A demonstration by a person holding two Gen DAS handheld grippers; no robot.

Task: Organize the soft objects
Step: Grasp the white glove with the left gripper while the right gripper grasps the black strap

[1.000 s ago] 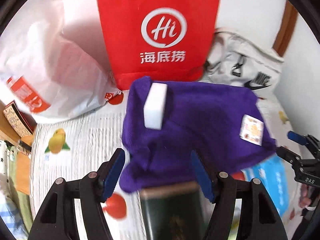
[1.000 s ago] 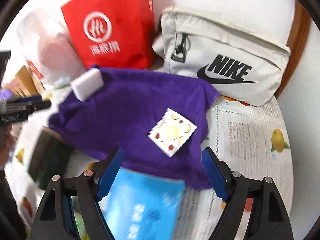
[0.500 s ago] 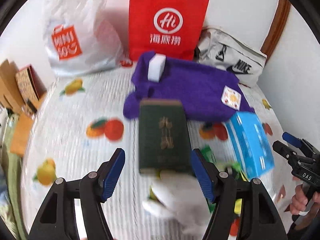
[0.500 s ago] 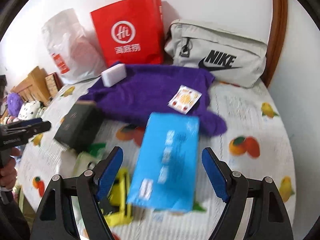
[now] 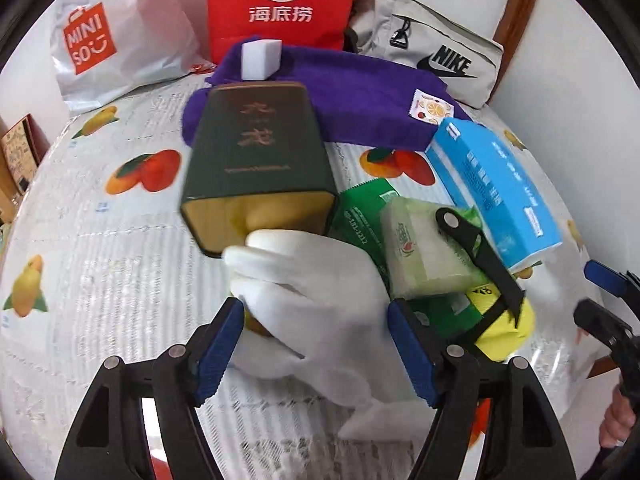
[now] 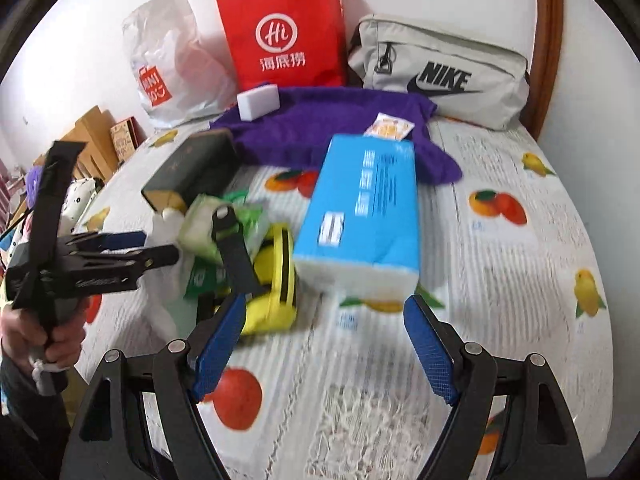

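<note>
The left gripper [image 5: 316,344] stands with its blue-padded jaws spread wide and holding nothing; a white soft object [image 5: 308,300], crumpled and glove-like, lies on the fruit-print tablecloth [image 5: 100,240] between and just ahead of the pads, though whether they touch it cannot be told. Directly beyond it a dark green box [image 5: 256,152] with gold lettering lies lengthwise, its near end touching the white piece and blocking the way to the purple cloth [image 5: 360,96] behind; a white sponge block [image 5: 260,58] sits on that cloth's far left corner, and a small fruit-print sachet [image 5: 430,108] lies on its right end.

To the right of the white piece a pale green tissue pack [image 5: 424,248] rests on green packets [image 5: 360,212], with a black clip [image 5: 480,256] lying across it and a yellow pouch [image 5: 504,328] just behind; a long blue tissue pack [image 5: 496,188] lies beside these.

The right gripper [image 6: 324,348] is likewise open and empty, low over the tablecloth, its jaws framing the near end of the blue pack without touching it; the yellow pouch crowds its left finger.

Against the wall stand a white Miniso bag [image 6: 176,80], a red paper bag [image 6: 284,32] and a grey Nike bag [image 6: 440,68].
</note>
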